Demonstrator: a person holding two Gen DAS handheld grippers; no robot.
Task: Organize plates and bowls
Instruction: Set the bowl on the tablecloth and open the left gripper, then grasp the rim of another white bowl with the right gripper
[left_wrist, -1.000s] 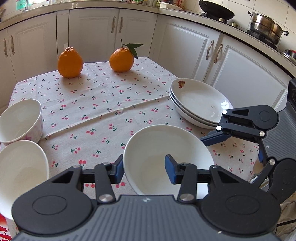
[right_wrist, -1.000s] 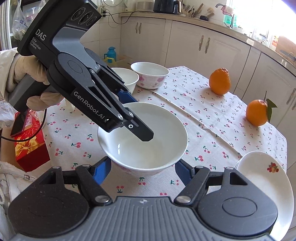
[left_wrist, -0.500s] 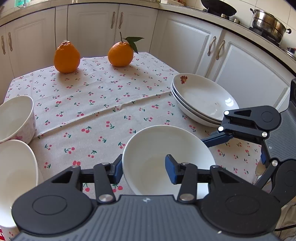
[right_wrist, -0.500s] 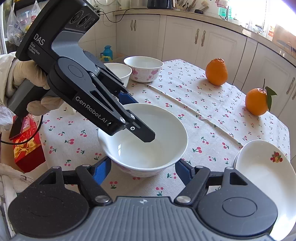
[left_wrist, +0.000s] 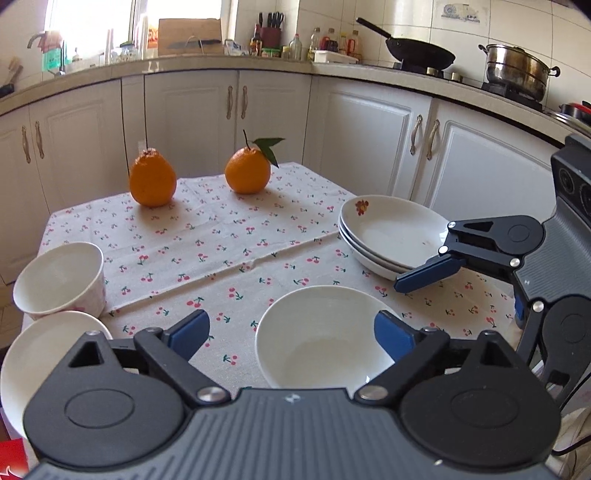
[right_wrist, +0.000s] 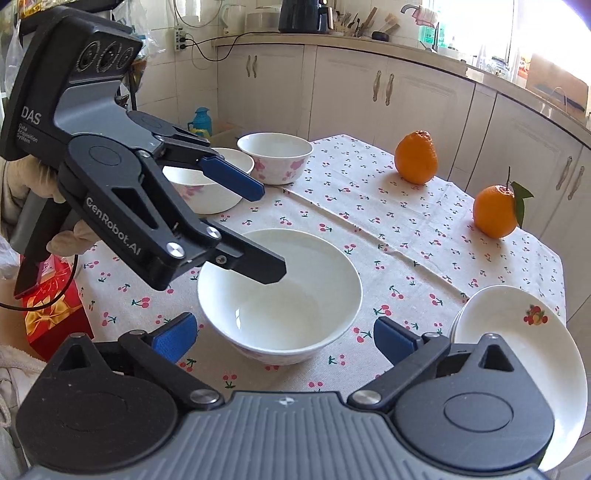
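Two grippers hang over the white bowl (left_wrist: 325, 339) on the cherry-print desk (left_wrist: 229, 251), and that bowl is my marker throughout. From the left wrist view, the left gripper (left_wrist: 291, 332) has its blue fingers (left_wrist: 188, 332) spreading apart, one well clear to the bowl's left, the other just at its right rim, not pressing as far as I can see. Beyond the bowl to the right sits a stack of plates (left_wrist: 391, 232); the right gripper (left_wrist: 480, 258) reaches in beside it. Far behind the bowl stand two oranges (left_wrist: 152, 181), and to its left two more bowls (left_wrist: 61, 280) sit at the desk's edge. From the right wrist view, the right gripper (right_wrist: 284, 336) also has its fingers (right_wrist: 173, 334) widening, standing off either side of the bowl (right_wrist: 280, 295) without touching it. The left gripper (right_wrist: 258, 229) comes in from the bowl's left, held by a gloved hand (right_wrist: 70, 236), one finger hanging over the bowl's hollow, the other raised clear. The plates (right_wrist: 517, 332) lie to the bowl's right.
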